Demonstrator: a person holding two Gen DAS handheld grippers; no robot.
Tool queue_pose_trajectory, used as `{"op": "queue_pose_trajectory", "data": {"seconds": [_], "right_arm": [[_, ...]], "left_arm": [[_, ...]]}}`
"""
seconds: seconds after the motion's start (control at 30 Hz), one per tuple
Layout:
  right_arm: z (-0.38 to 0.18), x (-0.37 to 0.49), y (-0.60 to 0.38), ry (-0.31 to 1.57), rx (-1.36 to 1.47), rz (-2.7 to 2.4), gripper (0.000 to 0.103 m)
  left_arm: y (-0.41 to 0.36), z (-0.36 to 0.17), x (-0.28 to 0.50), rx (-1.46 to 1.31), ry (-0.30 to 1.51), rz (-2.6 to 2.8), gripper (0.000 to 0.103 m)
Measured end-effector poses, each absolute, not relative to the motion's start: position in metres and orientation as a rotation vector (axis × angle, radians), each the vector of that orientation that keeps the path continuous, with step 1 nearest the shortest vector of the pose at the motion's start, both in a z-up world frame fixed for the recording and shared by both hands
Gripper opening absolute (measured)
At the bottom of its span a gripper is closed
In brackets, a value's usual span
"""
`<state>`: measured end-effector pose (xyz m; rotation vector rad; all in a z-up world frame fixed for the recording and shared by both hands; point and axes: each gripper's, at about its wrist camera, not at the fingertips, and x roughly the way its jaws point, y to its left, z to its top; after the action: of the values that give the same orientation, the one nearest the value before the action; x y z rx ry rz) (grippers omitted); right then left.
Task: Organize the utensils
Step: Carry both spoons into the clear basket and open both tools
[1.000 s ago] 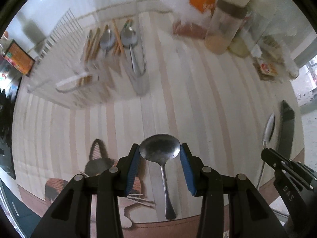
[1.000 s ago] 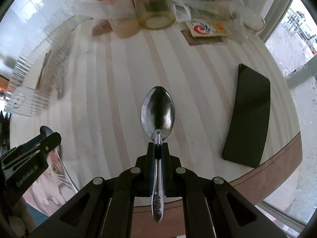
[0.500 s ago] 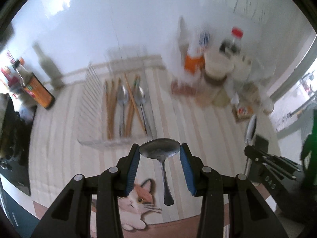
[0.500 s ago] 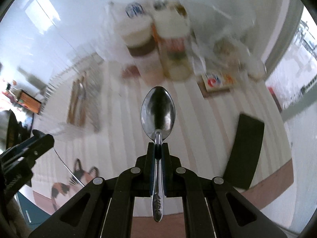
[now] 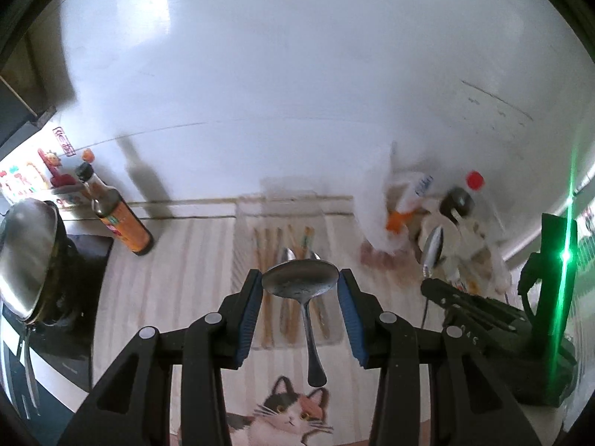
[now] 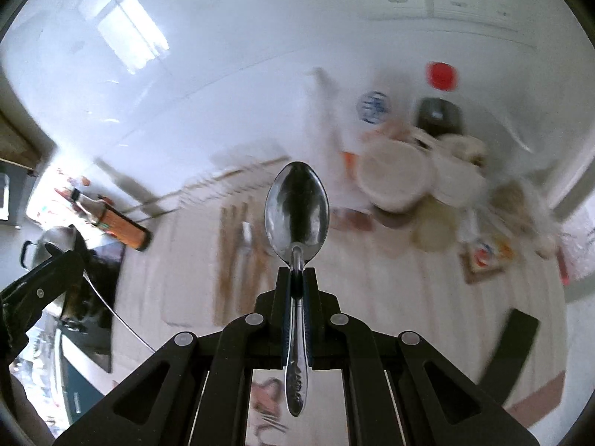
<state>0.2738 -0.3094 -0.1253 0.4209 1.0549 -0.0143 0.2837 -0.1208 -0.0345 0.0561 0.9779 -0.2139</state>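
Note:
My left gripper (image 5: 300,287) is shut on the bowl of a metal spoon (image 5: 300,278), which lies crosswise between the blue pads with its handle hanging toward me. It hovers high above a clear tray (image 5: 241,230) that holds wooden chopsticks (image 5: 266,260) and two spoons. My right gripper (image 6: 296,278) is shut on the neck of a second spoon (image 6: 296,212), bowl pointing forward, also well above the tray (image 6: 186,297). In the left wrist view the right gripper (image 5: 465,297) and its spoon (image 5: 433,247) show at the right.
An orange-labelled sauce bottle (image 5: 119,219) stands left of the tray, beside a steel pot (image 5: 26,260) on a dark stove. Jars, bottles and bags (image 6: 394,182) crowd the back right. A black phone (image 6: 517,345) lies at the right edge. A cat picture (image 5: 286,412) marks the near edge.
Both grippers have risen well above the striped table with their spoons, and both views have tilted up toward the white wall. The tray now looks smaller and farther below. Neither grip changed.

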Motion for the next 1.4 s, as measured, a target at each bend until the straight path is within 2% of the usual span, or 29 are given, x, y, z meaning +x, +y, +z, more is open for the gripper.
{"op": "queue_pose_trajectory", "data": {"seconds": [0.23,0.5,0.73,0.77,0.83,0.9,0.97,1.17,1.23,1.37,1.4], "right_arm": [[-0.140,0.336,-0.277,1.116,0.431,0.040,0.006],[-0.201,0.382,-0.249,1.244,0.449,0.050,0.006],[-0.236,0.397,-0.228,1.344,0.369,0.055,0.008],[-0.237,0.398,-0.228,1.345,0.364,0.051,0.012],[-0.235,0.396,-0.230,1.339,0.361,0.036,0.024],[-0.230,0.393,-0.232,1.326,0.348,0.017,0.034],[-0.222,0.386,-0.236,1.305,0.319,-0.013,0.046],[-0.201,0.354,-0.241,1.230,0.209,-0.103,0.064],[-0.199,0.343,-0.243,1.213,0.183,-0.129,0.072],[-0.201,0.325,-0.246,1.201,0.157,-0.178,0.095],[-0.202,0.322,-0.247,1.201,0.158,-0.184,0.096]], "left_arm": [[-0.095,-0.056,0.333,0.044,1.059,-0.180,0.038],[-0.082,-0.137,0.389,-0.010,1.297,-0.173,0.038],[-0.084,-0.168,0.401,0.037,1.373,-0.146,0.039],[-0.083,-0.169,0.401,0.043,1.374,-0.137,0.039],[-0.080,-0.168,0.400,0.056,1.369,-0.113,0.052],[-0.077,-0.163,0.395,0.066,1.338,-0.090,0.055],[-0.073,-0.159,0.391,0.088,1.310,-0.057,0.066],[-0.061,-0.148,0.364,0.131,1.187,0.005,0.088],[-0.058,-0.148,0.354,0.139,1.163,0.012,0.101],[-0.056,-0.154,0.344,0.145,1.165,0.014,0.103],[-0.057,-0.155,0.341,0.144,1.161,0.010,0.103]]}}
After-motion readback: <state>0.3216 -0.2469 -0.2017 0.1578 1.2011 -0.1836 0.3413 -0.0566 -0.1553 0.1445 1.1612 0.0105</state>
